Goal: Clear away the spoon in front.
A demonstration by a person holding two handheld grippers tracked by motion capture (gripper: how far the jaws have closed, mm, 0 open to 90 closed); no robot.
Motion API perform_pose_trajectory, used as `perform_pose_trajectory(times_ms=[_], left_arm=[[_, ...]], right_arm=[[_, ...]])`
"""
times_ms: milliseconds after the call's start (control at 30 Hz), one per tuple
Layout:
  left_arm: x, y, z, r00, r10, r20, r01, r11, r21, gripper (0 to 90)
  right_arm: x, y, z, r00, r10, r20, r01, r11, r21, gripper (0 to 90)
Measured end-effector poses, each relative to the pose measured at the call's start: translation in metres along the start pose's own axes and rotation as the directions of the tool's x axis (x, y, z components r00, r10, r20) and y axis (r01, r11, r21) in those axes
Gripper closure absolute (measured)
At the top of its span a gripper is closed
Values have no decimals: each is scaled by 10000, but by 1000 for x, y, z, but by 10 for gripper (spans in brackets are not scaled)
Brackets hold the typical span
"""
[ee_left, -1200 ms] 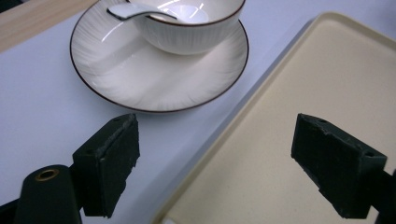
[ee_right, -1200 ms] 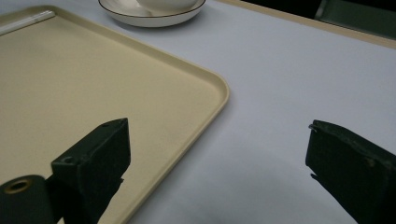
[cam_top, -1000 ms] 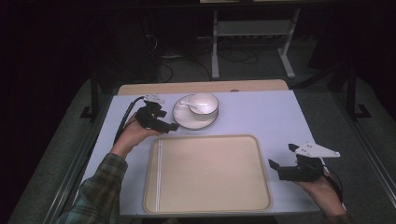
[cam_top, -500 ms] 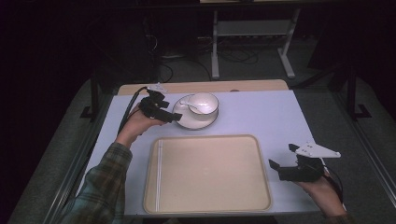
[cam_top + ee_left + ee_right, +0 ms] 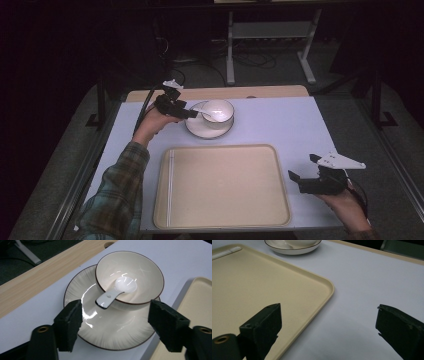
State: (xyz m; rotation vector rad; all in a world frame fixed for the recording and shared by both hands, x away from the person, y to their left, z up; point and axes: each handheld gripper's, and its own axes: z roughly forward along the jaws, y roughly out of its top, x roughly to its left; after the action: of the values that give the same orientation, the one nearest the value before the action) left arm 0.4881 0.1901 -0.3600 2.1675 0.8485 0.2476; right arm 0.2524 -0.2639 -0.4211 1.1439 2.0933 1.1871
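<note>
- The bowl between and beyond the left gripper's jaws looks like glazed ceramic, cream and glossy, with bright glints and a thin dark rim line.
- The plate under it, just ahead of those jaws, has the same shiny glaze, with fine radial streaks.
- The spoon lying in the bowl is smooth, glossy white.
- The jaws' pads look like matt, rough black foam.
- The tray, to the left of the right gripper, looks like matt beige plastic.
- The table top under it is a smooth, matt pale sheet; its far edge is light, grained wood.
</note>
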Motion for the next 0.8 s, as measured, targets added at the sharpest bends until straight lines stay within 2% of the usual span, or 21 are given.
perform_pose_trajectory(times_ms=[233, 433, 667, 800], left_arm=[[12, 0, 17, 9983, -486, 325, 489, 9988, -72, 374], [15, 1, 32, 9953, -676, 697, 656, 9974, 313, 462], [17, 0, 40, 9891, -1025, 1061, 985, 9942, 423, 616], [20, -2, 40, 9841, -1221, 1288, 1168, 9920, 483, 660]], right_arm=[[-1, -1, -1, 10000, 48, 32, -48, 10000, -12, 63], [-2, -1, -2, 10000, 68, 27, -68, 10000, -49, 63], [-3, -2, -2, 9999, 103, 40, -102, 9999, -70, 63], [-3, -2, -2, 9999, 100, 41, -99, 9999, -69, 63]])
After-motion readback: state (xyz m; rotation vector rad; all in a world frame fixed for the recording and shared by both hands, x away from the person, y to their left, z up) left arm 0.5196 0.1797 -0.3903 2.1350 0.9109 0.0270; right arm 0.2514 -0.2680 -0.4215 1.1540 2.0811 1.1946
